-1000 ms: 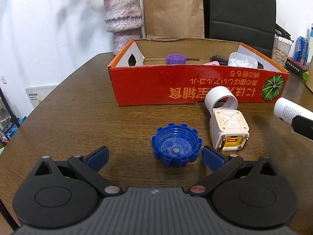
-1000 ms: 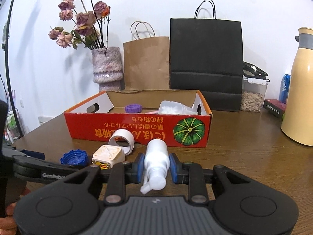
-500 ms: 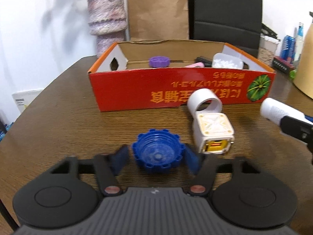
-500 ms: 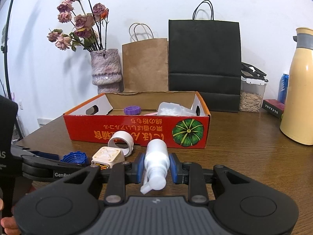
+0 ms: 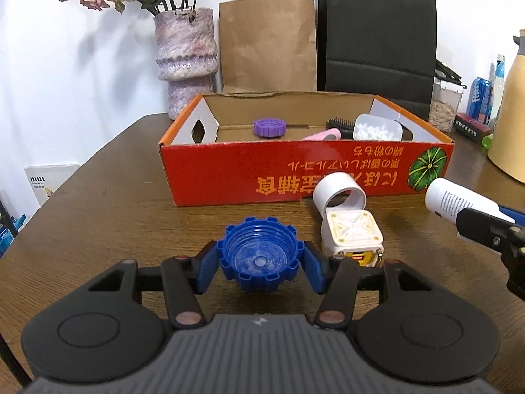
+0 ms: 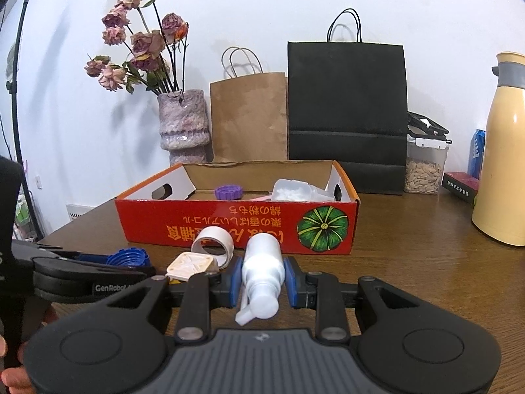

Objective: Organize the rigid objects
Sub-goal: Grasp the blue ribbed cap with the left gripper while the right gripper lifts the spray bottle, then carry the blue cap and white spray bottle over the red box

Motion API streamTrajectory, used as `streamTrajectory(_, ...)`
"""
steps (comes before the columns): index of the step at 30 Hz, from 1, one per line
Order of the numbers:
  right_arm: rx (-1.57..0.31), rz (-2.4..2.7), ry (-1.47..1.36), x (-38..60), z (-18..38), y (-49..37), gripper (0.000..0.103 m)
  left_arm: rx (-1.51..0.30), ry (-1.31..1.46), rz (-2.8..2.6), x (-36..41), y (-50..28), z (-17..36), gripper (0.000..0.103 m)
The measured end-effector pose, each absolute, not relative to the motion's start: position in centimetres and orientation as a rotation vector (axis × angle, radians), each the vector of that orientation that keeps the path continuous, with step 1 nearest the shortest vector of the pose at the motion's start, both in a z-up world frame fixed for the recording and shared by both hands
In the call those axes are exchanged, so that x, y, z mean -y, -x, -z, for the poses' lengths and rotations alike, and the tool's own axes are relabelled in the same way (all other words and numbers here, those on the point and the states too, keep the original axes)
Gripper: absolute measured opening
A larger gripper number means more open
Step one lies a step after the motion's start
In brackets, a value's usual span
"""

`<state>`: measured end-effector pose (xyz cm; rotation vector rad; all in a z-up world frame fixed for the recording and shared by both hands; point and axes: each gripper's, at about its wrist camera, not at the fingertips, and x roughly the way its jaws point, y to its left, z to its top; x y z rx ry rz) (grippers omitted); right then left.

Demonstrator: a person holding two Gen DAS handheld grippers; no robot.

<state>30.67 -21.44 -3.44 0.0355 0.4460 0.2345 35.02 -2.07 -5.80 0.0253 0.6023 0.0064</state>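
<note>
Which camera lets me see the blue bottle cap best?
The left wrist view. There the blue cap sits front and centre, open side up, squeezed between the left gripper's blue pads. In the right wrist view it is only a small piece at the left edge, partly hidden behind that gripper.

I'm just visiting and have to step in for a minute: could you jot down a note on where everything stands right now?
Left gripper: jaws closed on the blue cap.
Right gripper: jaws clamped on the white pump bottle.
In the red box already: purple cap, hairbrush, clear tub of white bits.
Left on the table: white ring and the white cube beside it.
Probably next: both held items into the box, then those two.
</note>
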Motion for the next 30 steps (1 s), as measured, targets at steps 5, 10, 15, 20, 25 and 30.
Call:
streamTrajectory(5,-0.424,-0.242,-0.045,21.2,3.1,-30.3,0.026,-0.575,-0.042,-0.014,2.5,-34.3,5.3,0.056)
streamTrajectory(10,-0.404,-0.248,-0.054,20.8,2.8,-30.2,0.026,-0.552,-0.044,-0.02,2.6,-33.9,4.7,0.056)
streamTrajectory(15,-0.375,-0.26,-0.057,20.3,2.4,-30.2,0.026,-0.534,-0.034,-0.033,2.5,-33.8,3.8,0.056)
streamTrajectory(20,-0.346,-0.267,-0.054,19.8,1.6,-30.5,0.026,-0.515,-0.018,-0.046,2.1,-34.0,2.7,0.056)
streamTrajectory(25,-0.32,-0.267,-0.058,19.4,0.8,-31.1,0.026,-0.487,-0.009,-0.057,1.8,-34.5,1.5,0.056)
streamTrajectory(30,-0.304,-0.262,-0.068,19.2,0.3,-31.9,0.026,-0.465,0.011,-0.069,1.4,-35.2,0.7,0.056)
